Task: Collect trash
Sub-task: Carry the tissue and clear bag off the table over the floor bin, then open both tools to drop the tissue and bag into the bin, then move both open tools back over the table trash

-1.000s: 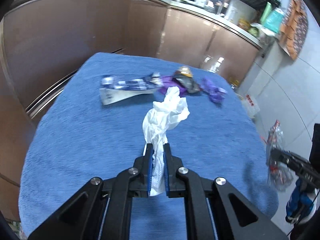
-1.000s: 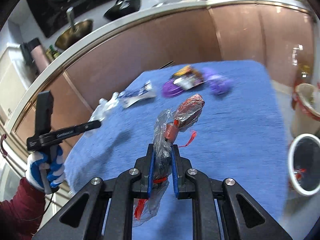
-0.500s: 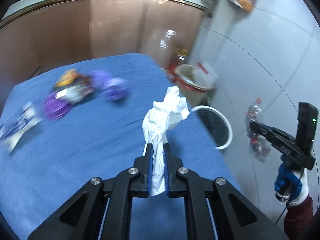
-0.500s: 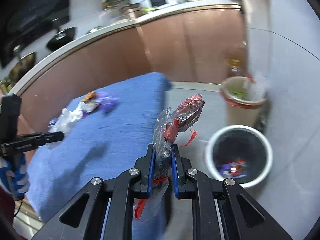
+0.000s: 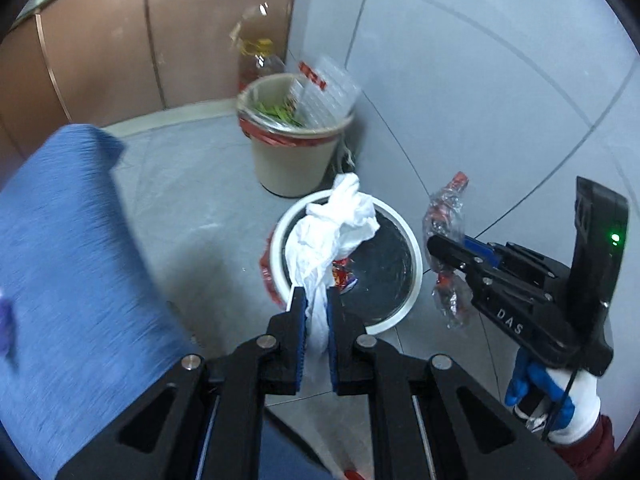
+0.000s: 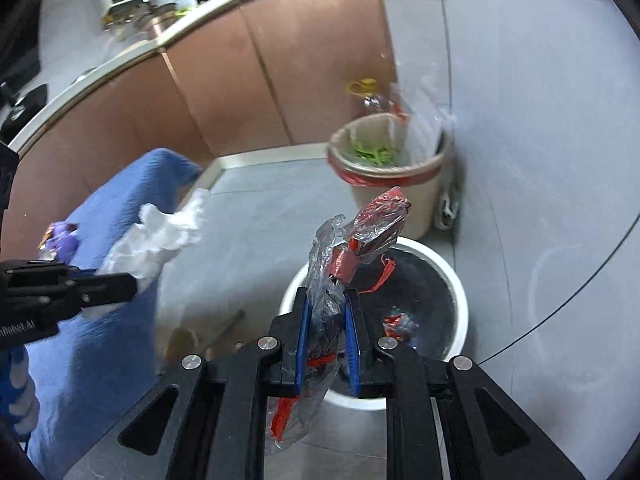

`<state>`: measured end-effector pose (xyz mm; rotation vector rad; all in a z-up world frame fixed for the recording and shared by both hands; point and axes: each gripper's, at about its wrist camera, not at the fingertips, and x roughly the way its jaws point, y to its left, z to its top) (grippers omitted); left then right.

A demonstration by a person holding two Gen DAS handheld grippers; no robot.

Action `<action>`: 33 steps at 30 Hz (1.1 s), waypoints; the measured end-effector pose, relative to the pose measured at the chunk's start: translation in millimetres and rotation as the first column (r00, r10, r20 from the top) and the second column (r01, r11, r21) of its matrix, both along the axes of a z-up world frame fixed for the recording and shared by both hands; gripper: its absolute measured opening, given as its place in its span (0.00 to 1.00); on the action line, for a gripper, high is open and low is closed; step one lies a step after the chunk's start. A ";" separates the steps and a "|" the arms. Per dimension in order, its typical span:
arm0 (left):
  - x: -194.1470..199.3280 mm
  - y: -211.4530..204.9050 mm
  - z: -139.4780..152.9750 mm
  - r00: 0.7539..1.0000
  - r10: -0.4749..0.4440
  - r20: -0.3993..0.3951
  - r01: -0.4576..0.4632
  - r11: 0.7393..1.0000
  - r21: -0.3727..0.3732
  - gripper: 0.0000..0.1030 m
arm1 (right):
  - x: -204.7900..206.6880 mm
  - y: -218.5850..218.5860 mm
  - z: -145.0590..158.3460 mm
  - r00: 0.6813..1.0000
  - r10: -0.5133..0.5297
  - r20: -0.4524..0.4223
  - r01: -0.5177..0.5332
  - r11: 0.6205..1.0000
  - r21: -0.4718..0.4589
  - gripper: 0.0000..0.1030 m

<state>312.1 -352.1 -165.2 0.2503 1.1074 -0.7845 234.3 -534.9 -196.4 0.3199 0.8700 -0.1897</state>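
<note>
White tissue (image 5: 334,236) is pinched between the jaws of the left gripper (image 5: 317,308), which are pressed together on its lower end; the crumpled bulk stands up and forward from the fingertips, its long axis running along the fingers. Just past and below those tips lies the round, white-rimmed bin (image 5: 416,276), its dark mouth open upward with a few red scraps at the bottom. From the left wrist view the tissue's head sits over the near-left part of the rim, so I judge a release now would be risky and a short carry forward and right safer.

The right gripper (image 6: 326,312) is clamped on a clear plastic wrapper (image 6: 332,276) with red print, which also points forward from the jaws, its tail hanging below them. The bin mouth lies directly ahead and beneath these tips, so this hand looks the nearer and better placed to drop first.

Behind the bin stands a beige bin (image 5: 288,160) holding green scraps. To the left of both grippers is the blue cloth (image 5: 68,248), where a purple scrap (image 6: 62,238) waits.
</note>
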 end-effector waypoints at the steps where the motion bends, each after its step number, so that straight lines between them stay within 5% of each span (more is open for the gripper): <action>1: 2.6 -9.0 -5.7 1.000 -0.004 -0.006 0.004 1.000 0.011 0.09 | 2.9 -2.6 -3.4 1.000 -0.006 -0.007 0.006 1.000 -0.001 0.18; 10: 31.4 -54.6 -49.5 0.993 0.007 -0.120 -0.008 1.000 -0.004 0.13 | 27.1 -25.5 -38.4 0.996 -0.051 -0.067 0.049 0.999 -0.021 0.24; 14: 33.7 -57.8 -51.2 0.990 0.017 -0.138 -0.023 0.999 -0.041 0.44 | 31.1 -27.9 -44.4 0.995 -0.070 -0.075 0.068 0.997 -0.030 0.35; 18: 34.7 -56.5 -47.8 0.989 0.021 -0.145 -0.032 0.997 -0.075 0.46 | 25.7 -26.1 -44.0 0.993 -0.085 -0.079 0.081 0.996 -0.049 0.35; 33: -13.0 19.1 32.6 0.998 0.054 -0.018 -0.056 0.982 -0.182 0.48 | -11.6 17.7 21.0 0.995 -0.085 0.053 0.088 0.995 -0.057 0.43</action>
